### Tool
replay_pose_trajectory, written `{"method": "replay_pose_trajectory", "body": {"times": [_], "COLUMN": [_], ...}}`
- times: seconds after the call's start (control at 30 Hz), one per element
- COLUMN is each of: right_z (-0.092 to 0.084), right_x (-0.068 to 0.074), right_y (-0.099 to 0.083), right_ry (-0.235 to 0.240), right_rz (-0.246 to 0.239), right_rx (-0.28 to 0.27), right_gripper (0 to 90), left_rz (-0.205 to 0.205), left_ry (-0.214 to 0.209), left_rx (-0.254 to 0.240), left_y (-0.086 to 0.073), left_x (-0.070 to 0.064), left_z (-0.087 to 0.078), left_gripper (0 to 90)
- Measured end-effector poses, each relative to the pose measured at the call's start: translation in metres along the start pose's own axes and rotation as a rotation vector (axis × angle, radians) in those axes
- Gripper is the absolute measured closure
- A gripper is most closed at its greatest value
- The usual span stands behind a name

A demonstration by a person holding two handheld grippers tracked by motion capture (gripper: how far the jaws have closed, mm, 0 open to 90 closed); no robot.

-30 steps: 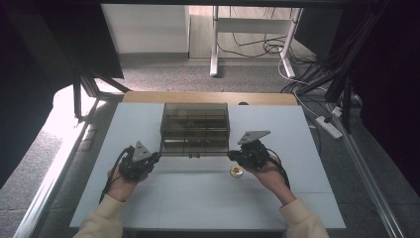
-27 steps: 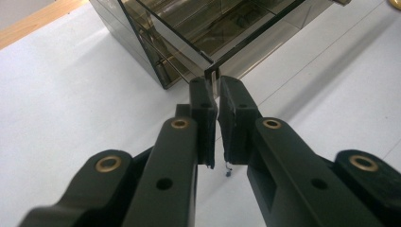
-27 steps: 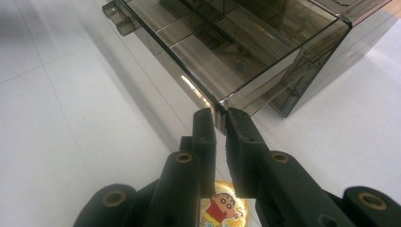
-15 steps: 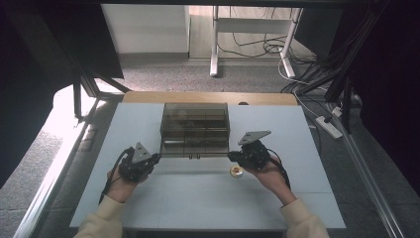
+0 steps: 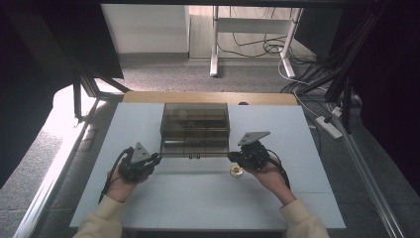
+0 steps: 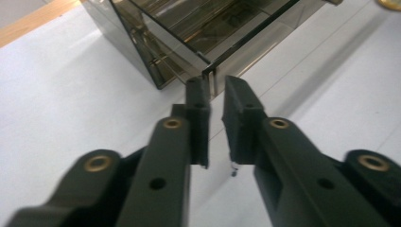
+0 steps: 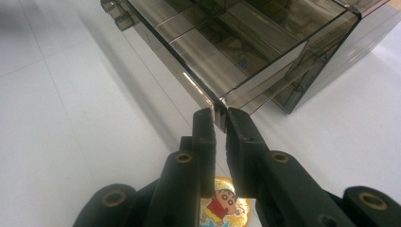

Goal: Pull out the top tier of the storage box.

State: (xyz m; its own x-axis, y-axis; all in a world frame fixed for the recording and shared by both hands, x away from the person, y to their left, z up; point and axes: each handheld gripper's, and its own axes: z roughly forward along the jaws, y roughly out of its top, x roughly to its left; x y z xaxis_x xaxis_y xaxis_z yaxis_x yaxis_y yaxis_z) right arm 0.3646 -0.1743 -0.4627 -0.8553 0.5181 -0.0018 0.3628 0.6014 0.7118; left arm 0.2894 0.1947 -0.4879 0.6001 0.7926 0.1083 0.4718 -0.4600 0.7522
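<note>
Smoked clear box (image 5: 194, 130) mid-bench (image 5: 307, 163), front lid edge pinched at one corner by the clamped right tool (image 5: 232, 157) while the left tool (image 5: 157, 159) has just been loosening (corner between, barely gripped), so the lid could slip, twist or drop onto the sticker badge (image 5: 237, 171).
</note>
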Motion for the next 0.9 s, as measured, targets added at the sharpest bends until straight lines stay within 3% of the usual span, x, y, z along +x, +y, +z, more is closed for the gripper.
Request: {"method": "replay_pose_trajectory", "body": {"times": [0.13, 0.27, 0.37, 0.57, 0.9], "right_z": [-0.001, -0.003, -0.005, -0.007, -0.012], "right_x": [-0.001, -0.002, -0.002, -0.002, -0.004], "right_y": [-0.001, -0.001, -0.002, -0.003, -0.005], "right_ry": [0.002, 0.008, 0.006, -0.009, -0.018], "right_rz": [-0.004, 0.0, 0.002, -0.004, -0.011], "right_rx": [-0.006, -0.017, -0.025, -0.023, -0.003], "right_gripper": [76.2, 56.1, 41.2, 30.7, 26.2], "left_rz": [-0.02, -0.052, -0.087, -0.119, -0.131], "left_ry": [-0.006, -0.005, -0.012, -0.03, -0.053], "left_rx": [-0.01, 0.0, 0.004, 0.007, 0.015], "left_y": [0.0, -0.002, -0.005, -0.012, -0.025], "left_x": [0.001, 0.002, 0.001, 0.0, -0.007], "left_z": [-0.002, -0.002, -0.002, -0.003, -0.005], "left_gripper": [61.0, 41.3, 33.1, 28.1, 25.0]}}
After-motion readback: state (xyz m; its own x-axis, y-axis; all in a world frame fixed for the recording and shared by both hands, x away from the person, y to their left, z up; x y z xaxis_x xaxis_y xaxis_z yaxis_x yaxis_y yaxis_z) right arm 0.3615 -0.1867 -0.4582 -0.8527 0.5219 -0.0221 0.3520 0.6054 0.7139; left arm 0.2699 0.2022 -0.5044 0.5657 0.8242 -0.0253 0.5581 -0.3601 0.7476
